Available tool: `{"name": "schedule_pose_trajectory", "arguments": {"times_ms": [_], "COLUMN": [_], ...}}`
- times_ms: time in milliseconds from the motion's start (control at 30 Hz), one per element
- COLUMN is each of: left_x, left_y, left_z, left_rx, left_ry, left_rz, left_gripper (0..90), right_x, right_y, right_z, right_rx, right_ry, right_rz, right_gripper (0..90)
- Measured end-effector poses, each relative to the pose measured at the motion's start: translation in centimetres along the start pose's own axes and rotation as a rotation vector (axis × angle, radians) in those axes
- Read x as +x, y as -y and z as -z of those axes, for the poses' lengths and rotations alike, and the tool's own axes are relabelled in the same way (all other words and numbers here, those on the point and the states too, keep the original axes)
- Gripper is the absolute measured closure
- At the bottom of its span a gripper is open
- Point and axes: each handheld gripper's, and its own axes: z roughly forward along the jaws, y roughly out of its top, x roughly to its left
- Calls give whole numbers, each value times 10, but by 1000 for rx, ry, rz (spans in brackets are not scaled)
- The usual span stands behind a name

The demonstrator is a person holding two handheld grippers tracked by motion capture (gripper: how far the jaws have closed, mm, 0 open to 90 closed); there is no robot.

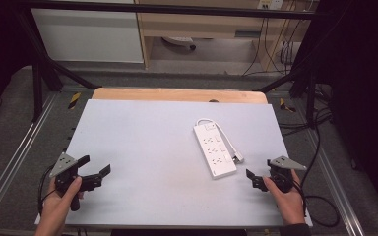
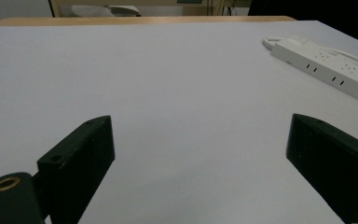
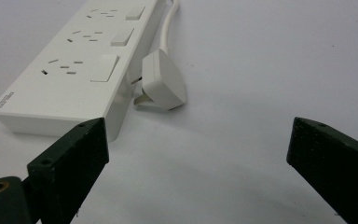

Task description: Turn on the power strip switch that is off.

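While I look down from the high view, the white power strip (image 1: 214, 149) lies flat right of the table's (image 1: 142, 147) middle, its cord looped along its right side, my left gripper (image 1: 98, 167) near-left and my right gripper (image 1: 254, 179) just near it, both empty. Through the left gripper view my jaws stand wide apart over bare table, the strip far right. Through the right gripper view my jaws gape too, touching nothing; the plug (image 3: 163, 85) rests beside the strip's near end. I judge it rigid, light, smooth plastic, best pinched across its narrow width.
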Motion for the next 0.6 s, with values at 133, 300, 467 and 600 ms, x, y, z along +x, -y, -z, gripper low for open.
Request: {"name": "schedule_pose_trajectory", "arguments": {"times_ms": [133,300,467,600], "left_x": [-2,-3,-5,-7], "left_y": [0,0,1,2], "left_z": [0,-2,-4,-6], "left_rx": [0,11,20,32], "left_ry": [-1,4,11,20], "left_rz": [-11,-19,-33,-46], "left_gripper": [75,70,63,61], "right_x": [0,1,1,0], "right_y": [-1,-3,-4,-6], "right_z": [0,2,3,5], "right_rx": [13,25,31,30], "right_ry": [-4,-8,-7,-6], "right_rz": [-7,-3,-12,-20], "right_gripper": [58,57,52,48]}}
